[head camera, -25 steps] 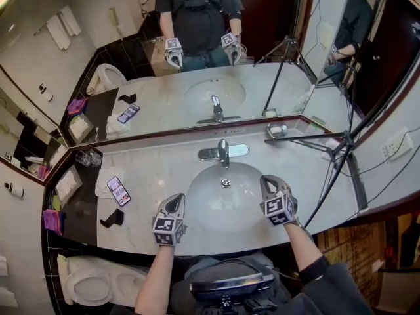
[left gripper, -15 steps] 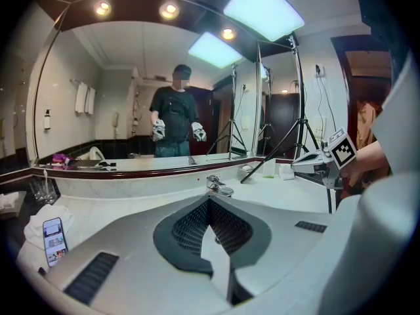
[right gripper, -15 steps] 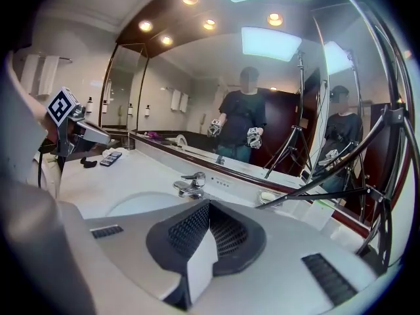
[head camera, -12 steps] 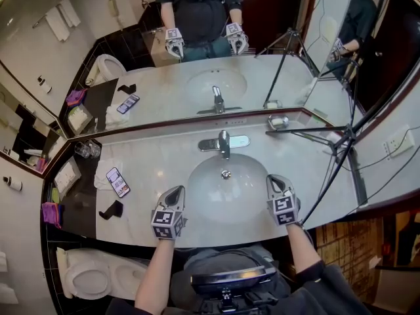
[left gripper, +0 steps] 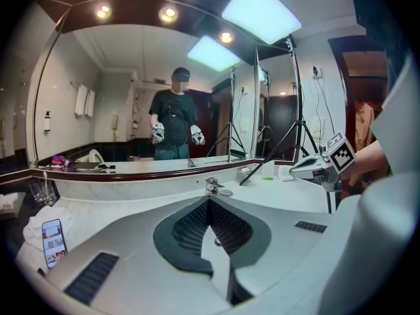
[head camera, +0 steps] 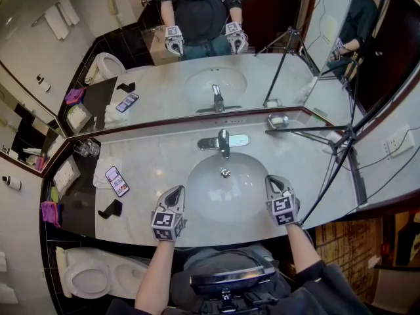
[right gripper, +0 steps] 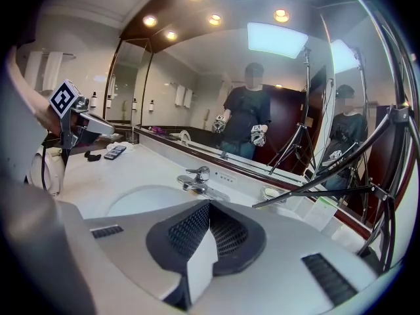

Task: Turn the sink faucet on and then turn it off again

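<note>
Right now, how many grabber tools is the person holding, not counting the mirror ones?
2. The left gripper is over the sink's near-left rim; the right gripper is over its near-right rim. The mirror reflects both.

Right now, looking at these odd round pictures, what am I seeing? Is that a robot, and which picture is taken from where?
No robot here: a person stands at a bathroom counter with a hand-held gripper in each hand, the left gripper and the right gripper. The top-down picture comes from a camera on the person's head; the other two come from cameras riding on each gripper, looking along its jaws. Both grippers are shut and hold nothing, poised by the near rim of the sink. Neither touches the faucet behind it. On the counter lie a phone at the left and a soap dish at the right. The mirror doubles everything.
</note>
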### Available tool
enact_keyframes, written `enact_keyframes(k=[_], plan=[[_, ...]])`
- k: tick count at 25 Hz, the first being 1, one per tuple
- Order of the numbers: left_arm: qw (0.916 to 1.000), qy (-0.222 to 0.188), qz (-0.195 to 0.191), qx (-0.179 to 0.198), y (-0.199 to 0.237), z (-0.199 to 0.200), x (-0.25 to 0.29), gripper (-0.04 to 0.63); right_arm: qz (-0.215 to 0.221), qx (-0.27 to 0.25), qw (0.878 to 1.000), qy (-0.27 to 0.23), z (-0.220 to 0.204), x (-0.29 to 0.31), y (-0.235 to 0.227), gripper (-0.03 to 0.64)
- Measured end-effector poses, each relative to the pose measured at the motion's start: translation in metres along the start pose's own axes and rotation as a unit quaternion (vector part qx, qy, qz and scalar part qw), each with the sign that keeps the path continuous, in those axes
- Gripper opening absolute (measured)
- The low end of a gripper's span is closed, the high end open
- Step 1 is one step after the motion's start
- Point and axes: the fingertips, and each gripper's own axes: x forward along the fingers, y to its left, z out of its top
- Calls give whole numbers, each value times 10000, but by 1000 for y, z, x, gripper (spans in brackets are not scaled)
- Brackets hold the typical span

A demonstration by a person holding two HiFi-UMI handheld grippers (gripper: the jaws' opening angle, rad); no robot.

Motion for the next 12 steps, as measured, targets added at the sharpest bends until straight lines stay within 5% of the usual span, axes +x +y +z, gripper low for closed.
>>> enact_keyframes(k=[12], plan=[[10000, -1, 62, 2, 0, -3, -6, -5, 77, -206, 9997, 84, -5, 2, 9, 18]])
